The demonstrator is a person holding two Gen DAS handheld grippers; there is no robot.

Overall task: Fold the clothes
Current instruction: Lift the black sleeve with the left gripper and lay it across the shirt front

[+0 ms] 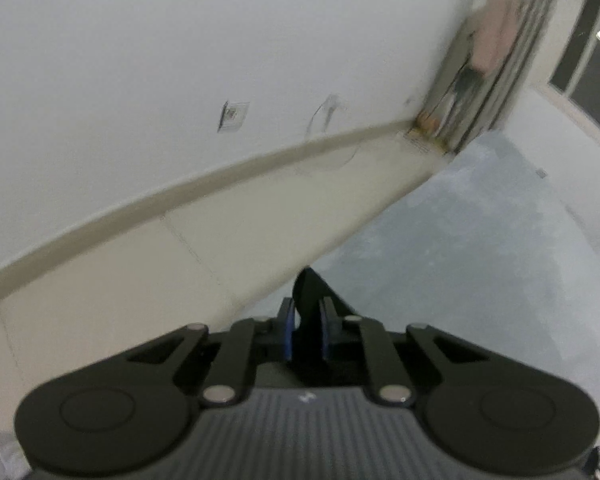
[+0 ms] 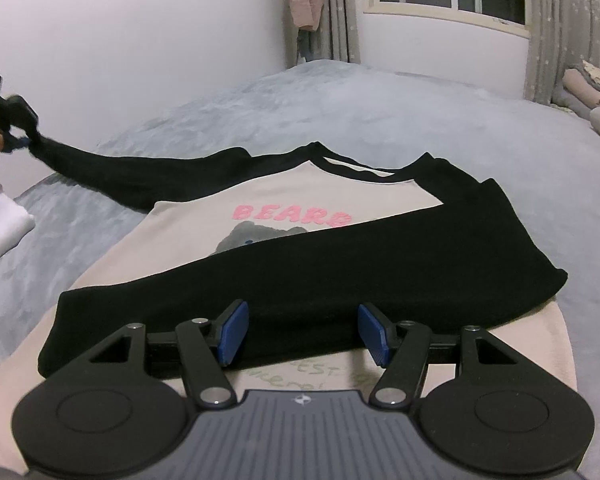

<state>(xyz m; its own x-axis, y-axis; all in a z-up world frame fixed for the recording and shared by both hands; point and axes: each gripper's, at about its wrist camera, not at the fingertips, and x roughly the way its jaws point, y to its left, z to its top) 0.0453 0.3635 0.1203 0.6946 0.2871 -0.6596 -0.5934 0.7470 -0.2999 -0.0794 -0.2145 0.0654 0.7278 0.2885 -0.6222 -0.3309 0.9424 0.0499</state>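
sleeve cuff (image 1: 308, 296) between left gripper (image 1: 309, 332) pads

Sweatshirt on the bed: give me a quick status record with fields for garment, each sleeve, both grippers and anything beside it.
garment: sweatshirt, cream body, black sleeves, pink lettering, flat on grey bed
one sleeve: folded across the chest
other sleeve: stretched out sideways, cuff lifted
left gripper: shut on that cuff
right gripper: open over the folded sleeve, gripping nothing
beside: folded white cloth at bed edge
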